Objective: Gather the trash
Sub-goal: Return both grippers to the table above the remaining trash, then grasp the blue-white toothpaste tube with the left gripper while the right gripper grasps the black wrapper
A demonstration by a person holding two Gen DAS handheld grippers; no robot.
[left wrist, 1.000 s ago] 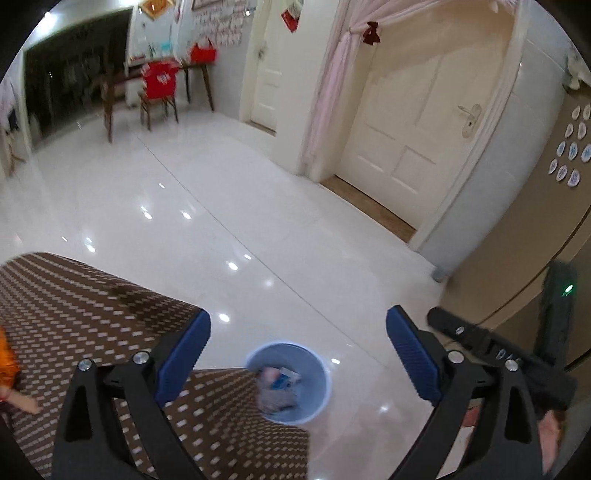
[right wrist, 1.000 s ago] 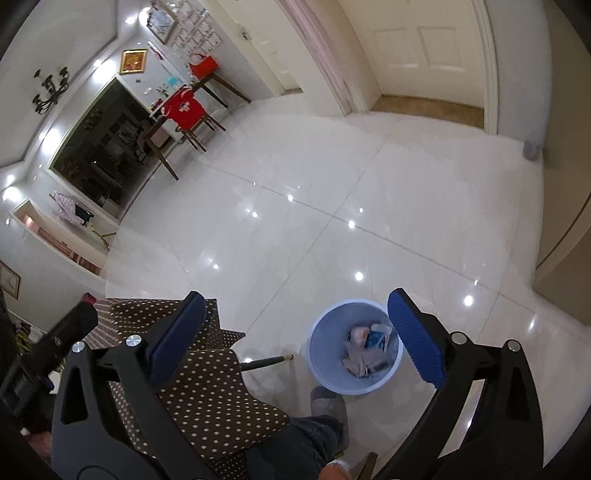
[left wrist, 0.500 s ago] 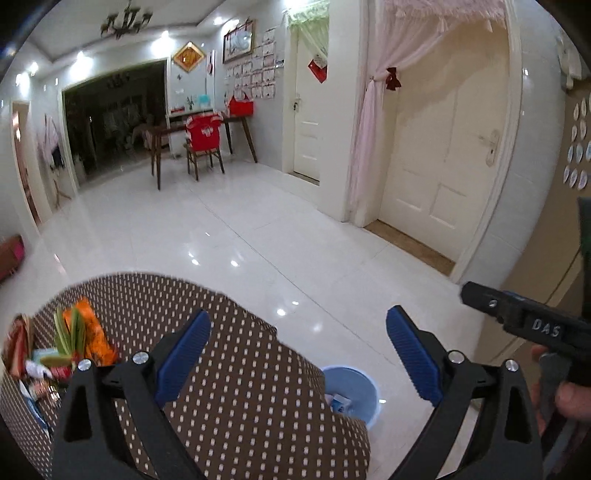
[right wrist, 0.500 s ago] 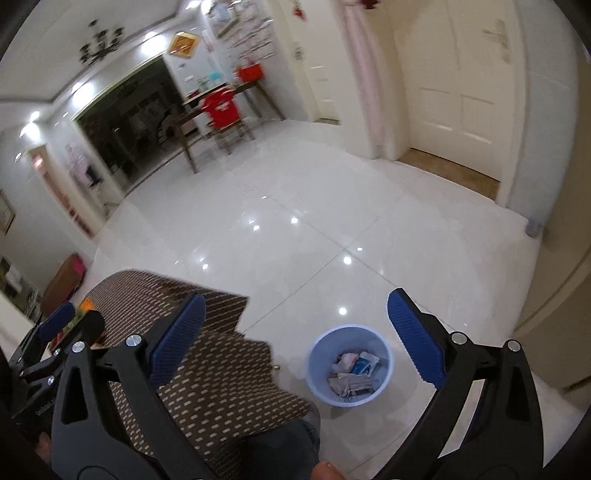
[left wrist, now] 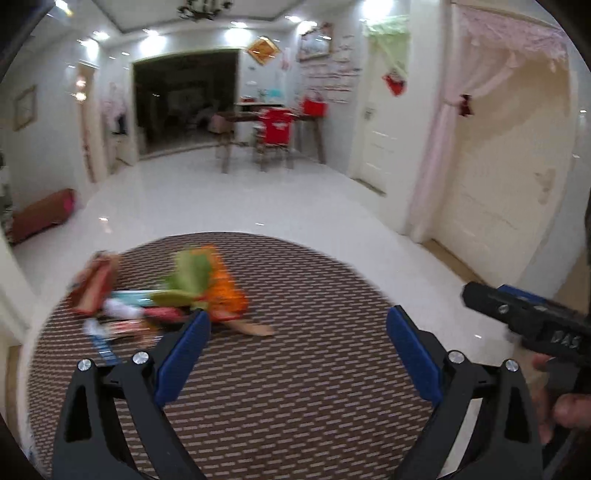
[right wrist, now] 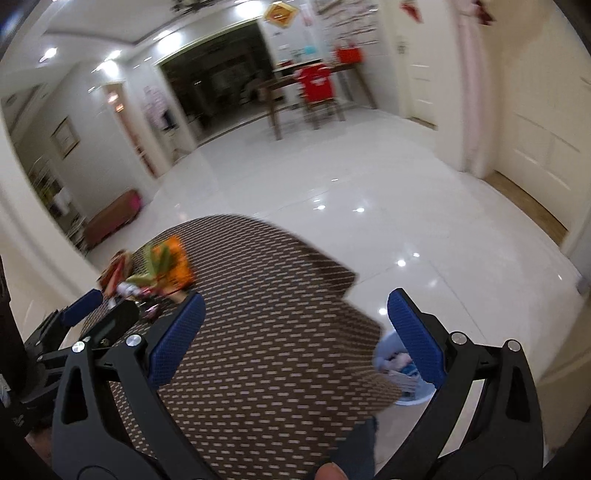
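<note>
Brown-patterned cloth covers the desk (left wrist: 295, 387), and the trash pile (left wrist: 177, 302) of wrappers lies at its far left, bunched for picking. Both the left gripper (left wrist: 297, 354) and right gripper (right wrist: 293, 339) hang over it, fingers wide apart and empty, while the blue bin (right wrist: 402, 373) waits on the floor, right.

The floor (left wrist: 207, 192) is glossy white tile, throwing back small bright spots from the recessed ceiling lights (left wrist: 236, 35). A dark chandelier (left wrist: 203, 9) hangs at the ceiling's middle. On the far wall a wide dark opening (left wrist: 184, 103) leads to an unlit room. To its right stands a wooden table (left wrist: 266, 125) with a chair draped in red cloth (left wrist: 277, 129) and a red basket (left wrist: 314, 107) on top. An orange diamond ornament (left wrist: 262, 50) hangs above. Cream panelled doors (left wrist: 495, 177) line the right wall, one framed by a pink curtain (left wrist: 436, 147). A low reddish-brown bench (left wrist: 40, 214) sits by the left wall. Everything is blurred.
</note>
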